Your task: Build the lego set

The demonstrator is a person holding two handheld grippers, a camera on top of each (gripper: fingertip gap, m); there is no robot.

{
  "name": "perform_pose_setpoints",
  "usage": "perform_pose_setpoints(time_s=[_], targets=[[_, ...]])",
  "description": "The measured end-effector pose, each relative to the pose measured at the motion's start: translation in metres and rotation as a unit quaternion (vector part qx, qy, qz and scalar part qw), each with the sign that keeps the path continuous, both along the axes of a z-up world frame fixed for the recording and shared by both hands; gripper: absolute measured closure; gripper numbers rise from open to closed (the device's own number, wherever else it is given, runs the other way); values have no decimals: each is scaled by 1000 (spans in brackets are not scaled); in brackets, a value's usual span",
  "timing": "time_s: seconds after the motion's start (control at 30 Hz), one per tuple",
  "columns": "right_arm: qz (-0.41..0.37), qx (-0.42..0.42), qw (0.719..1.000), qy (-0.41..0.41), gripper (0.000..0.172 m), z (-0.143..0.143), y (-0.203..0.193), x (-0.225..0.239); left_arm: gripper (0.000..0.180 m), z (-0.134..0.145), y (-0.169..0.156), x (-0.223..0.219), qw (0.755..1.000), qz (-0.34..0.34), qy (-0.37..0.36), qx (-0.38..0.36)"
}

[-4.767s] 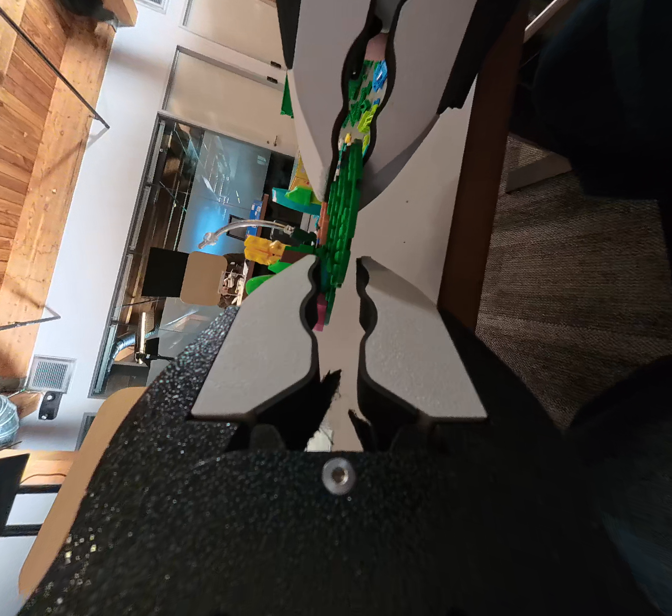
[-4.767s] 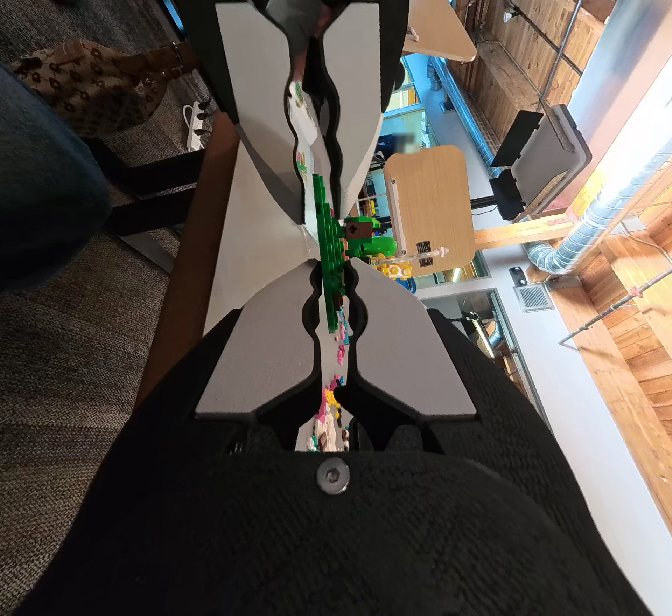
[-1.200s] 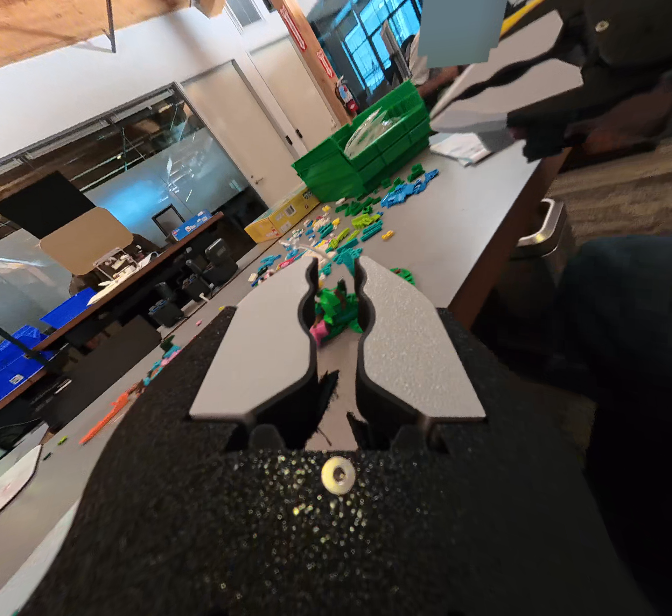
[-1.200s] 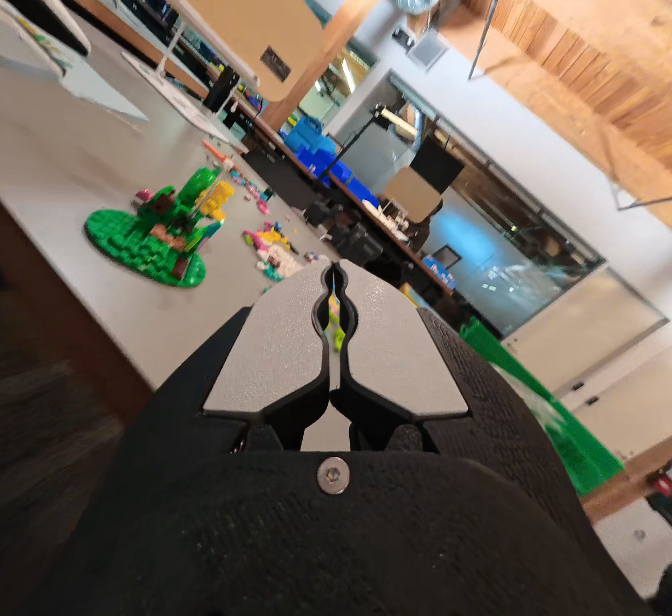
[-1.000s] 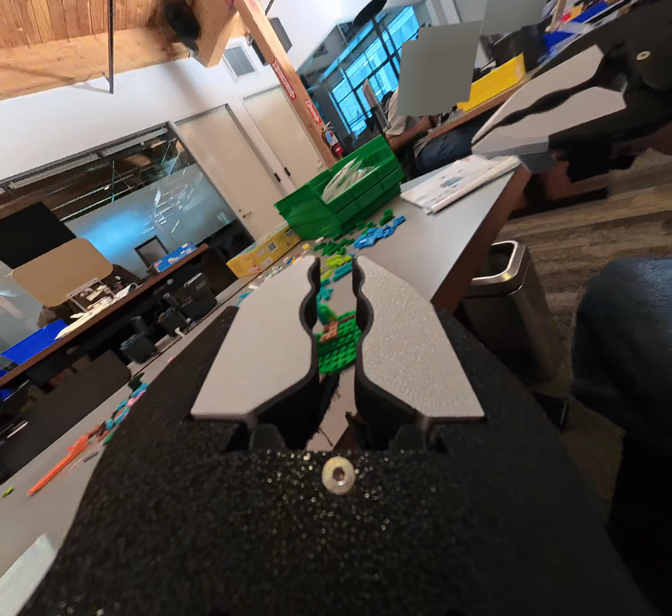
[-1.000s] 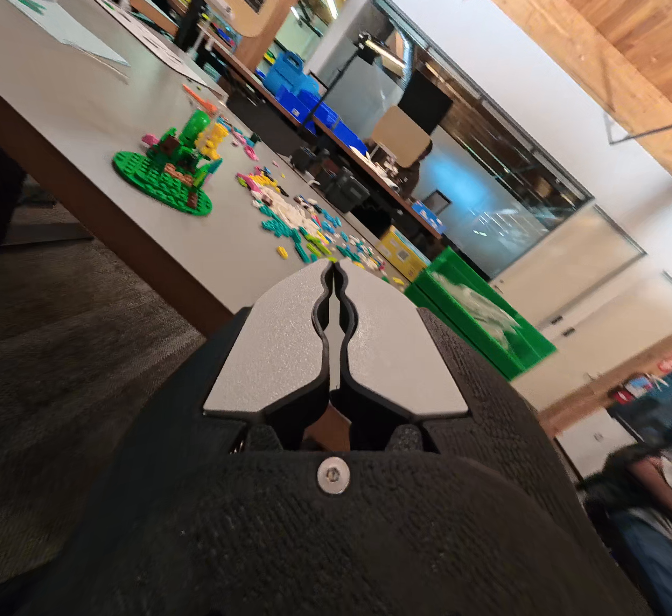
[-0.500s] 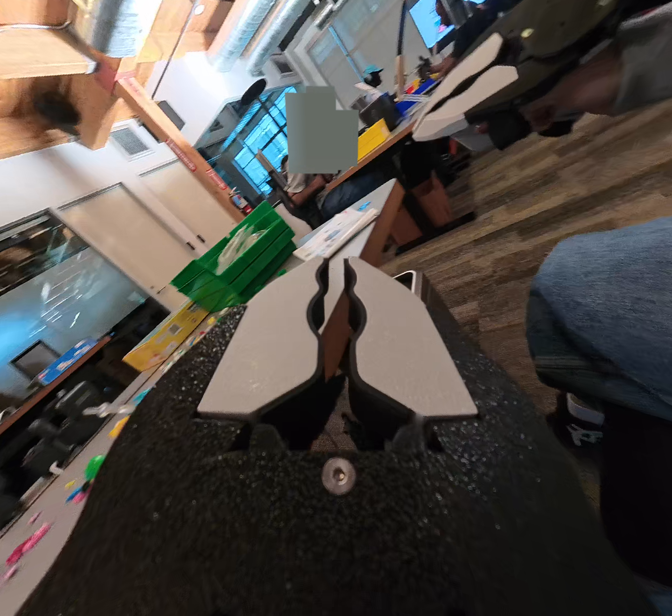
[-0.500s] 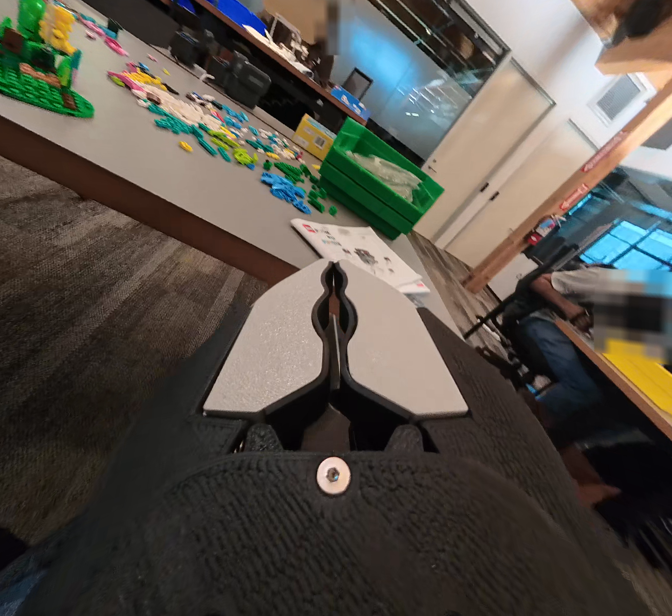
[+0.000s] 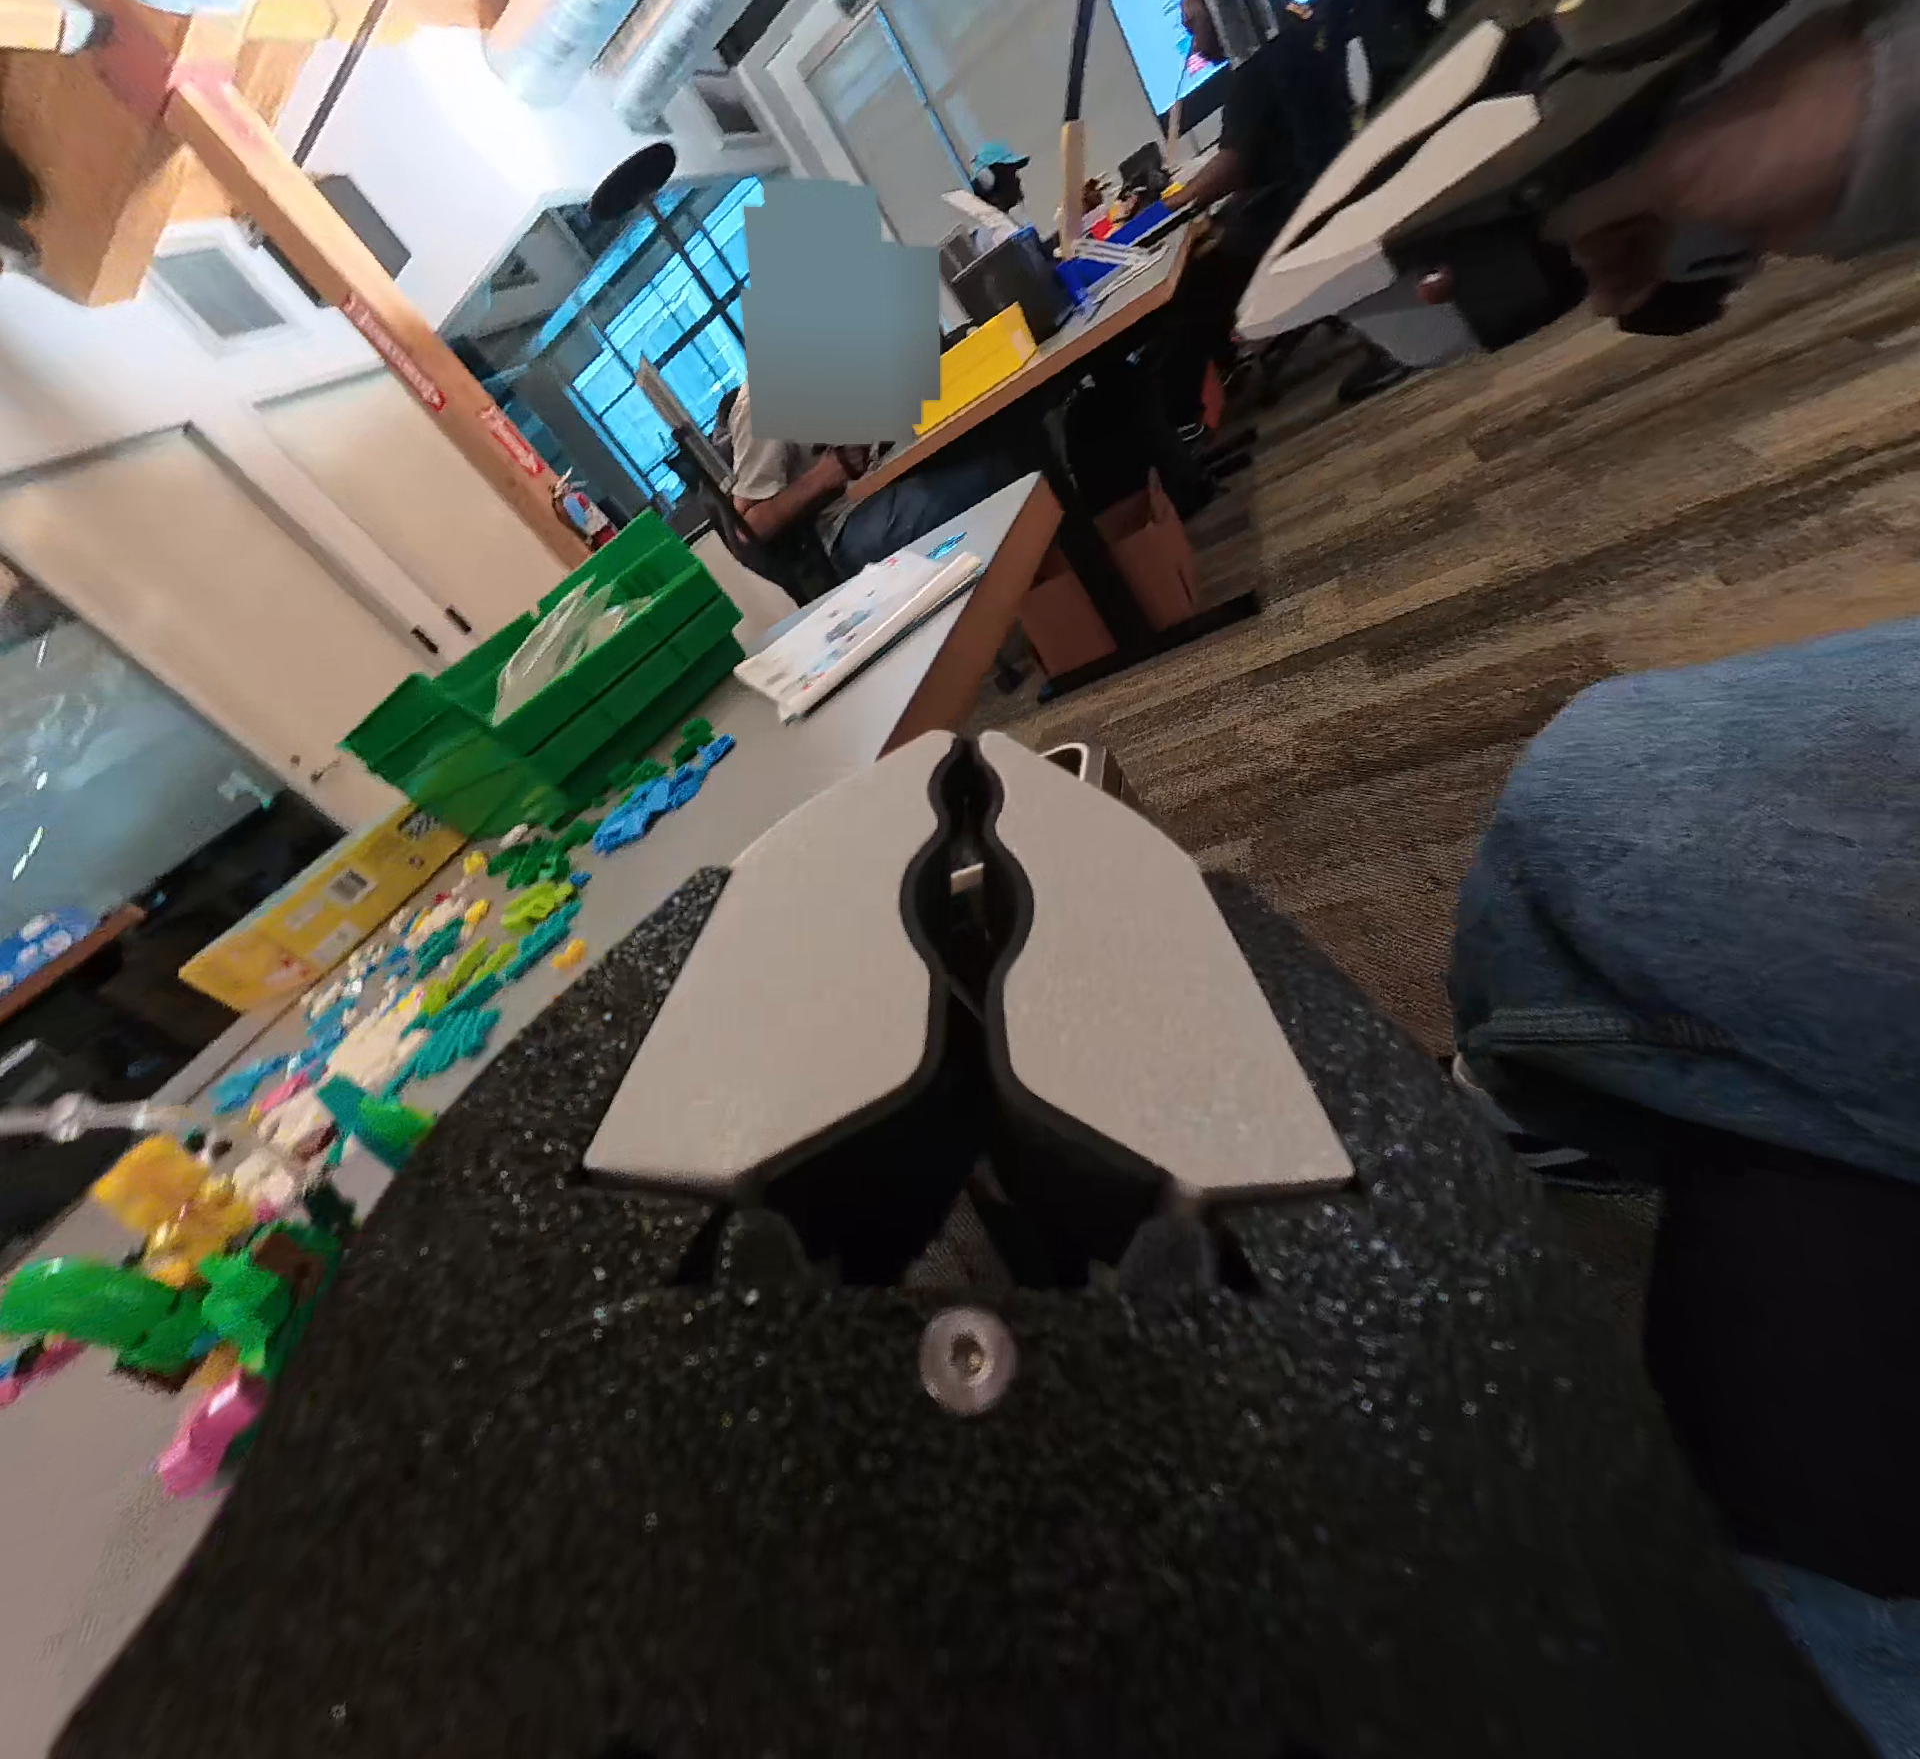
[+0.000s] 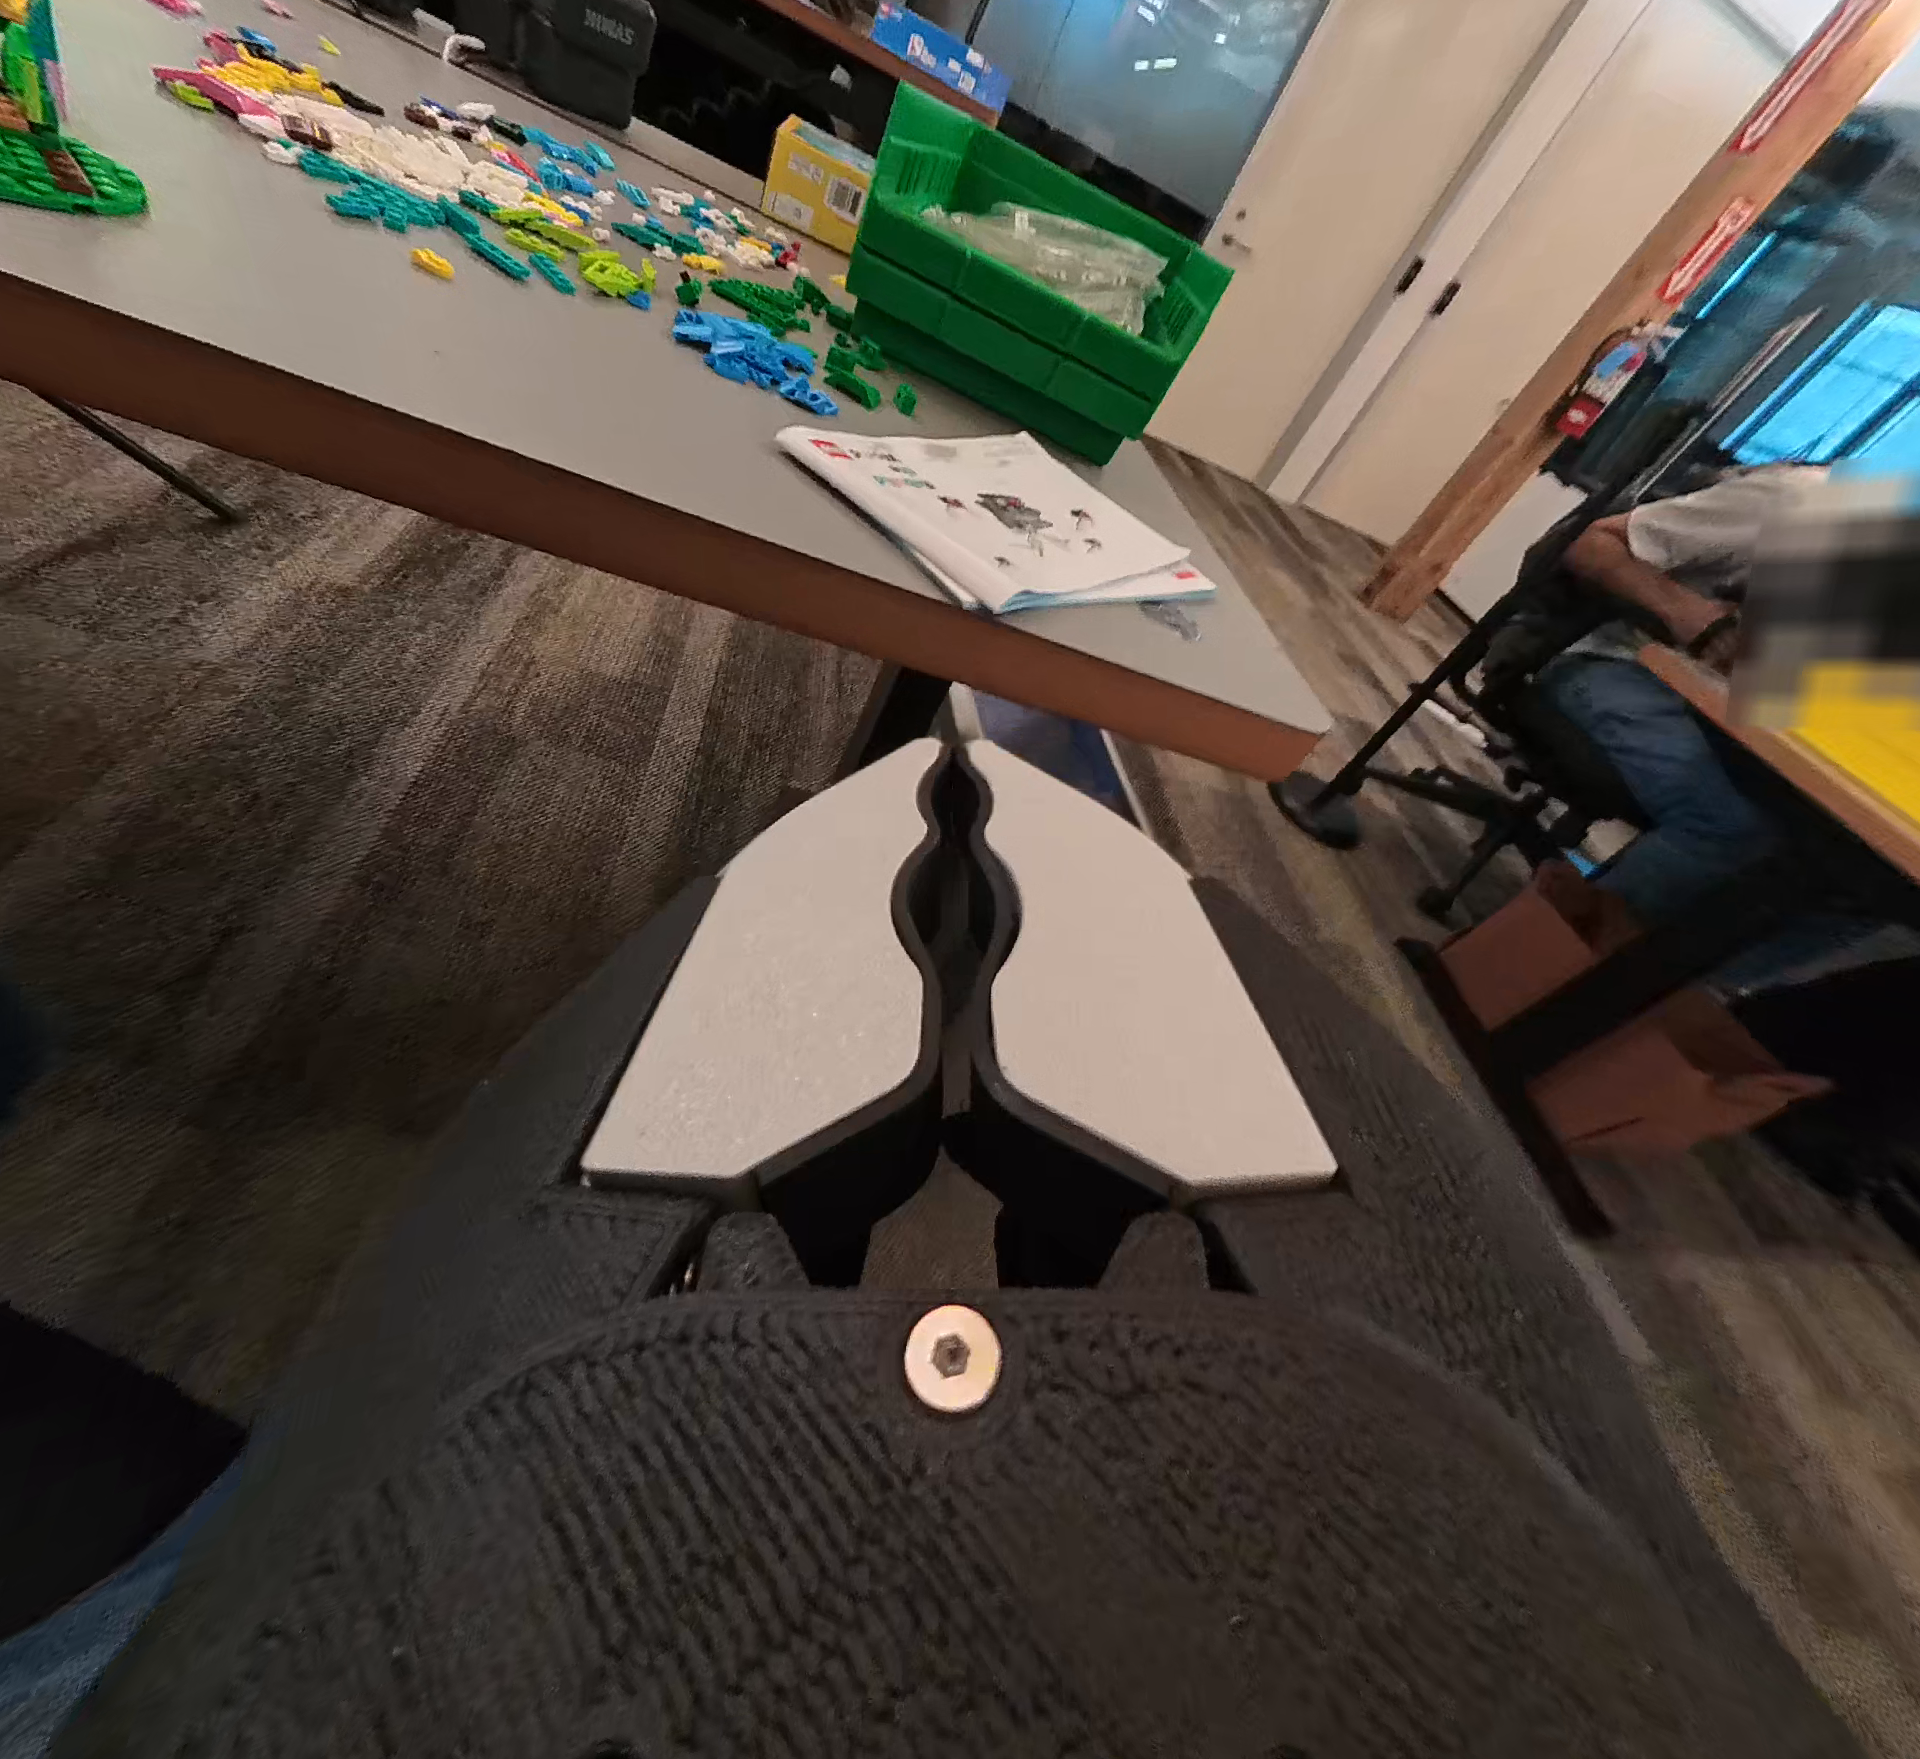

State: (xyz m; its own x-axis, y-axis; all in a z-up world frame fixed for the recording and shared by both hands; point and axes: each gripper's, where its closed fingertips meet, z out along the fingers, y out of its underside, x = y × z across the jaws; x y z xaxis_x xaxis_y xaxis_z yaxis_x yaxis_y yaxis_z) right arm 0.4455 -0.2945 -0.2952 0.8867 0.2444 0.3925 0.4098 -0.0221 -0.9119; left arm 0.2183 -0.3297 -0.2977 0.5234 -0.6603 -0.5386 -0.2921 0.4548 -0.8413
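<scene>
Grey foam fingers on the left tongs [image 9: 968,748] are pressed together tip to tip with nothing pinched between them, held in the air off the near edge of the table [image 9: 831,733], over the carpet [image 9: 1455,629]. The right tongs [image 10: 954,751] are likewise pressed together and bare, lower than the tabletop and pointing at its brown edge [image 10: 727,587], with a bin [image 10: 1049,743] just past their tips under the table. In the left wrist view the right tongs [image 9: 1288,244] also show far off to the upper right, gripped by a hand [image 9: 1714,182], fingers together.

Ahead and to the left of the left tongs, on the table, lie scattered small plastic bricks [image 9: 468,961] in green, blue, teal, yellow and white. Farther along stands a stack of green trays [image 9: 582,691] with clear bags [image 9: 566,639] in the top one, a yellow box [image 9: 322,899] to their left, and an open booklet [image 9: 862,608] near the table's far corner. Close beside the left tongs' body, on the left, sits a blurred brick model [image 9: 177,1294] of green, yellow and pink.

From the right tongs, the booklet [image 10: 997,514] is straight ahead above the tips, the trays [image 10: 1029,307] beyond it, and a round green brick base [image 10: 62,171] far to the left. A denim-clad knee [image 9: 1704,878] is just right of the left tongs. People sit at another desk [image 9: 1060,338] well beyond.
</scene>
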Motion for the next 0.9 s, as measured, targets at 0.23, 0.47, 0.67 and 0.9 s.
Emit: perform_pose_setpoints(time_s=[0.23, 0.47, 0.67, 0.9], targets=[[14, -56, 998, 39, 172, -18, 0, -6, 180, -12, -3, -35, 997, 68, -5, -31], [50, -63, 996, 25, 172, -24, -20, -27, 180, -17, -37, -59, 993, 111, -7, -41], [82, -83, 993, 22, 172, -34, -39, -44, 180, -19, -65, -88, 982, 172, -29, -67], [116, -86, 989, 13, 172, -38, -57, -64, 180, -16, -99, -111, 975, 214, -30, -57]])
